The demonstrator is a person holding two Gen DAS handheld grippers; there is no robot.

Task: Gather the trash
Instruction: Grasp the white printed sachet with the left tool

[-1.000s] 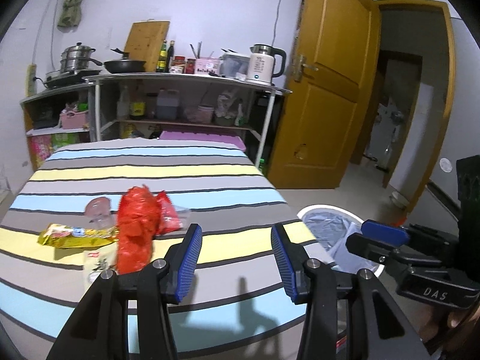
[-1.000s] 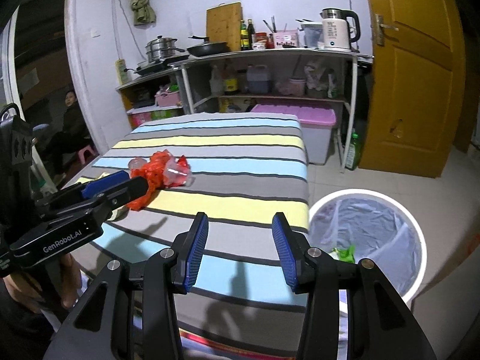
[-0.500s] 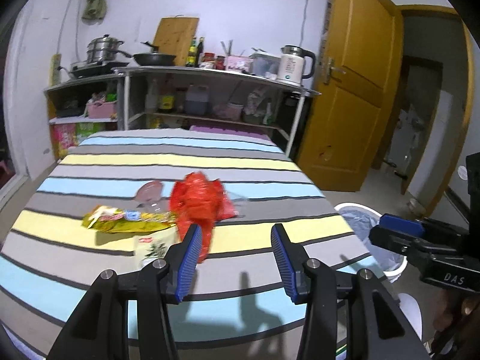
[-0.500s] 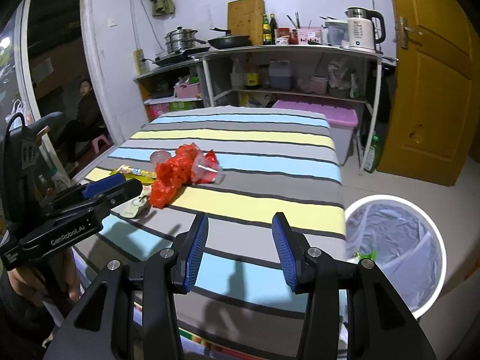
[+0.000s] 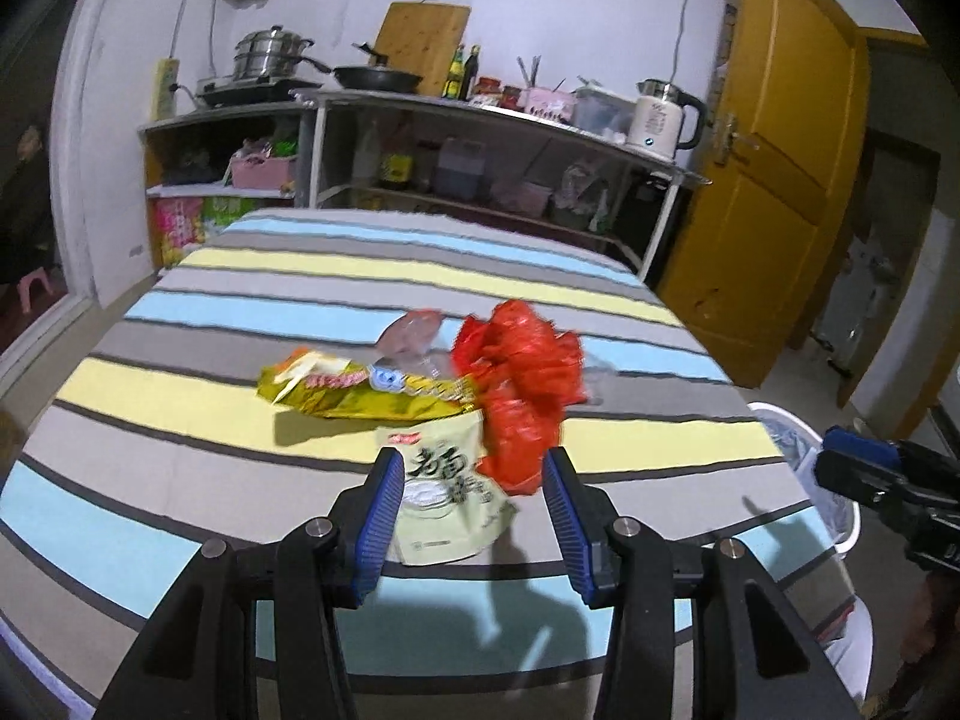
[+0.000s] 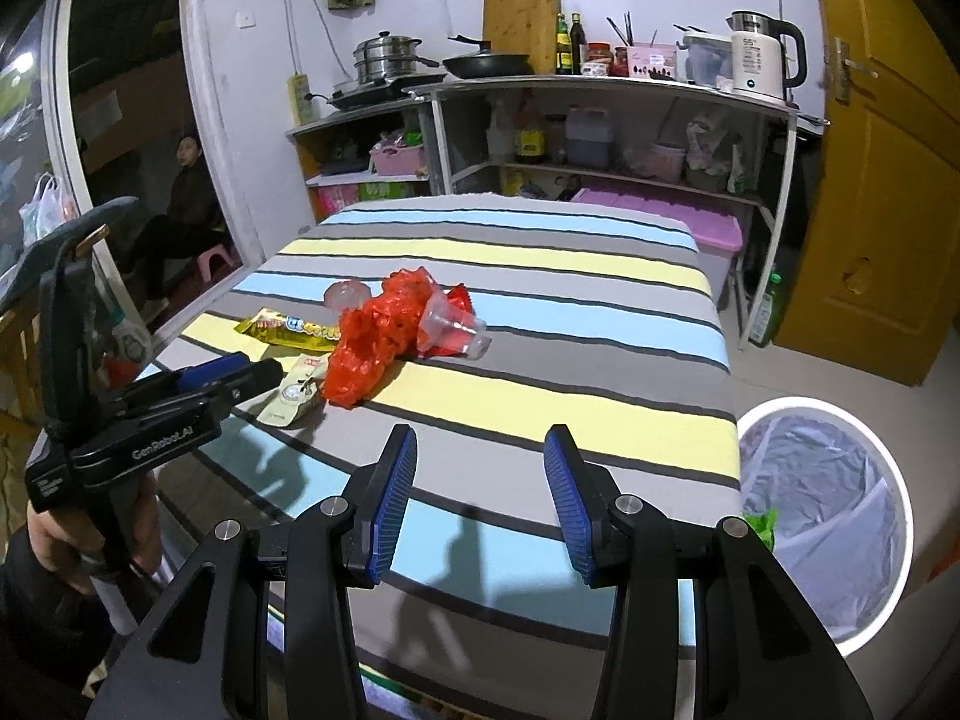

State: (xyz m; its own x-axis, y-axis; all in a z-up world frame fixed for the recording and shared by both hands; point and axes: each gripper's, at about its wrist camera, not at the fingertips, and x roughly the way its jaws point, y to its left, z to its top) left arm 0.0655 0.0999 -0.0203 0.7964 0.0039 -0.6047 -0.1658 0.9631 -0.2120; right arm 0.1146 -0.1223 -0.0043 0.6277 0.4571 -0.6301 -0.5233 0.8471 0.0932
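On the striped table (image 6: 600, 276), toward its left side as I see it from the right wrist view, the trash sits in one loose cluster: a red plastic bag (image 5: 522, 372), a yellow snack wrapper (image 5: 360, 387), a pale green packet (image 5: 450, 498) and a clear plastic cup (image 6: 447, 327) tipped on its side against the bag. My left gripper (image 5: 471, 510) has its jaws apart with nothing clamped, and the pale green packet lies directly ahead, framed in the gap between the blue pads, with the bag's lower end just beside the right-hand pad. The packet's long axis runs roughly along my line of approach, so I judge a straight push forward and down should bracket it across its narrow width. My right gripper (image 6: 480, 504) is likewise spread and empty, hovering over bare cloth well apart from the pile. The lined bin (image 6: 822, 516) stands on the floor off the table's right corner, nearer my right hand, so the left is the one placed to pick.
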